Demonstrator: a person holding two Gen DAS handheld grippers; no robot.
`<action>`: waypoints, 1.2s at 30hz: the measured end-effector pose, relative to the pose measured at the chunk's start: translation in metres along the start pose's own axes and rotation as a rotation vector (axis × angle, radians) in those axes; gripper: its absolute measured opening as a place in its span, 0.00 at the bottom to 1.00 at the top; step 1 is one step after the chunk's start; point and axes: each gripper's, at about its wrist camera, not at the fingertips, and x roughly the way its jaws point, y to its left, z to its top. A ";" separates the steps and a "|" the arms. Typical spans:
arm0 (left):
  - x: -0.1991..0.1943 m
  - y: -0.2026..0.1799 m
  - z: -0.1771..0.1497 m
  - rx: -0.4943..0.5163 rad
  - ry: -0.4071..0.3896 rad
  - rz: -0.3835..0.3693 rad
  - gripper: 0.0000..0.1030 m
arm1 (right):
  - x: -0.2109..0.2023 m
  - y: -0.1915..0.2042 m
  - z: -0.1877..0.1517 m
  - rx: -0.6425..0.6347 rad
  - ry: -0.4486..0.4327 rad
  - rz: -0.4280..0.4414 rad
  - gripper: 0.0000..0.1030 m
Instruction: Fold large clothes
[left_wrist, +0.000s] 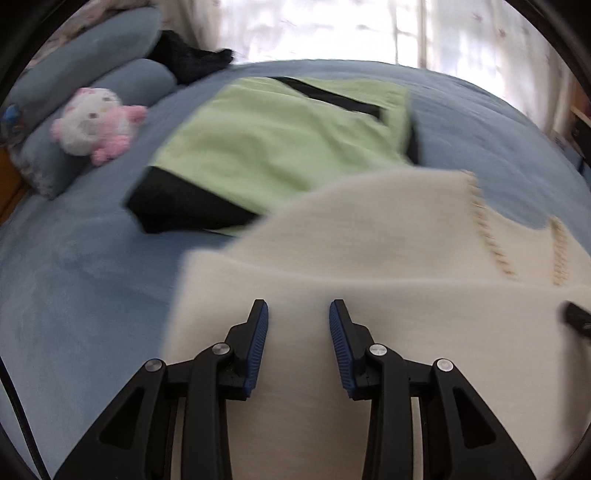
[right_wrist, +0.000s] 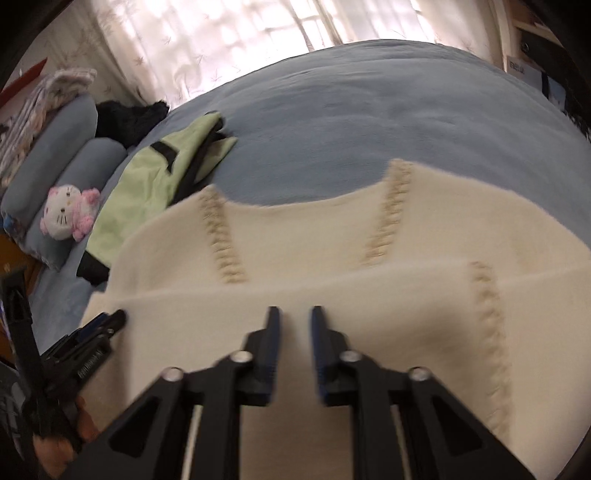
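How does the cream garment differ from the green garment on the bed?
The cream garment is plain with beige stitched lines; the green garment has black panels and a black strip. The cream garment lies directly under both grippers; the green garment lies farther away, near the plush toy. The cream edge overlaps the green one. Both lie on the blue bed.

Both wrist views angled down, close over cream garment (left_wrist: 369, 258), sharing blue bed (right_wrist: 351, 122), facing curtained window (right_wrist: 221, 37)

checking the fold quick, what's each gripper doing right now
left gripper: open above the sweater, holding nothing
right gripper: jaws nearly together over the sweater; grip cannot be told
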 end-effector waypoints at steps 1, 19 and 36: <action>0.001 0.006 -0.001 0.001 -0.012 0.024 0.33 | -0.005 -0.011 0.001 0.014 -0.011 -0.018 0.06; -0.014 0.062 -0.013 0.065 -0.016 0.089 0.61 | -0.072 -0.041 -0.038 0.056 -0.024 -0.051 0.10; -0.137 0.098 -0.108 0.141 0.095 -0.015 0.61 | -0.182 -0.009 -0.130 0.058 -0.011 0.071 0.10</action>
